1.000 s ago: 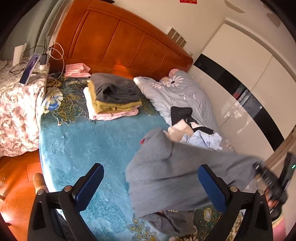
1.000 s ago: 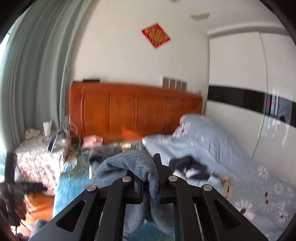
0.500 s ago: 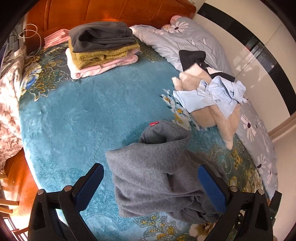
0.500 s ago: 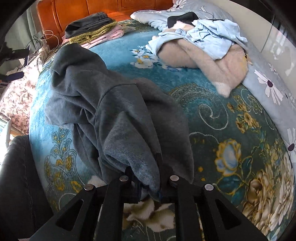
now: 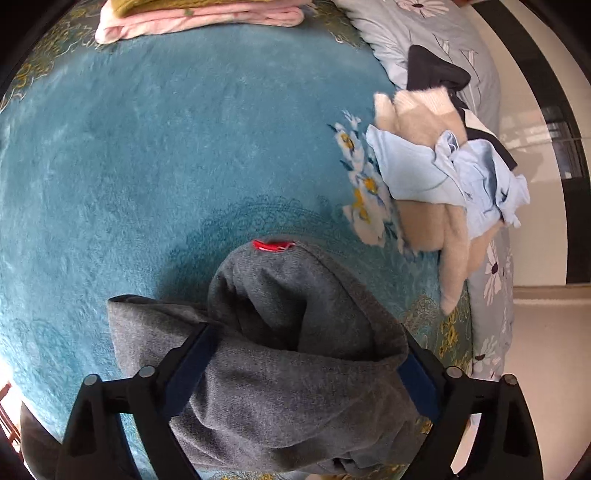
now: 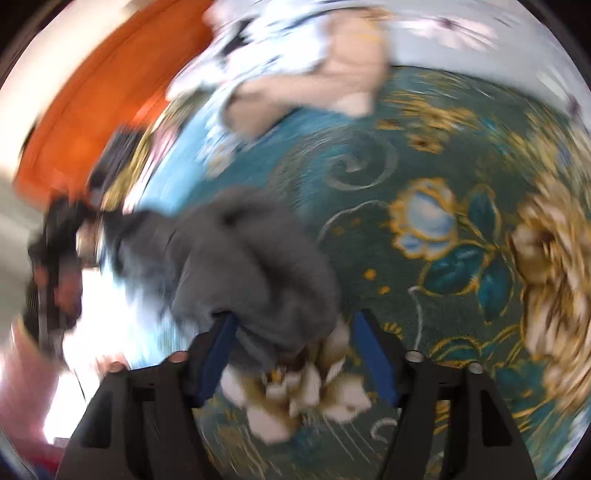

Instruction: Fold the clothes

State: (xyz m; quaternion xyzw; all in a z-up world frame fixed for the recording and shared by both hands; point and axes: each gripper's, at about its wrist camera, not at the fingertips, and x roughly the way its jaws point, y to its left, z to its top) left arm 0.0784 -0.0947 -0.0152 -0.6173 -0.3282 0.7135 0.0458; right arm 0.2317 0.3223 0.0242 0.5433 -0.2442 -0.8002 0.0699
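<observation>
- Left wrist view, far left and top: a folded stack (image 5: 199, 14) of pink and mustard garments sits at the far edge of the teal bed cover (image 5: 129, 155), well apart from everything else.
- Centre, low in that view: the grey garment (image 5: 288, 343) lies bunched on the bed cover at the near edge of the bed, a small red tag (image 5: 272, 245) showing at its far fold.
- The left tongs (image 5: 306, 365) stand wide apart around the grey garment; the cloth fills the gap between the blue pads (image 5: 192, 365), but they are released, not pinching it.
- Right of the grey garment: a loose heap with a cream fleece piece (image 5: 436, 229), a light blue shirt (image 5: 461, 173) over it and a black item (image 5: 432, 70) behind, lying where the bed cover meets the grey floral quilt (image 5: 436, 22).
- Right wrist view, heavily blurred: at left, the orange wooden headboard (image 6: 92, 110).
- In the middle, the grey garment (image 6: 255, 269) rests on the floral bed cover (image 6: 461, 258), beside the left pad of the right tongs (image 6: 295, 354).
- The right tongs are released, their pads spread with no cloth gripped between them.
- Upper part: the cream and pale blue heap (image 6: 314, 81) lies apart from the grey garment.
</observation>
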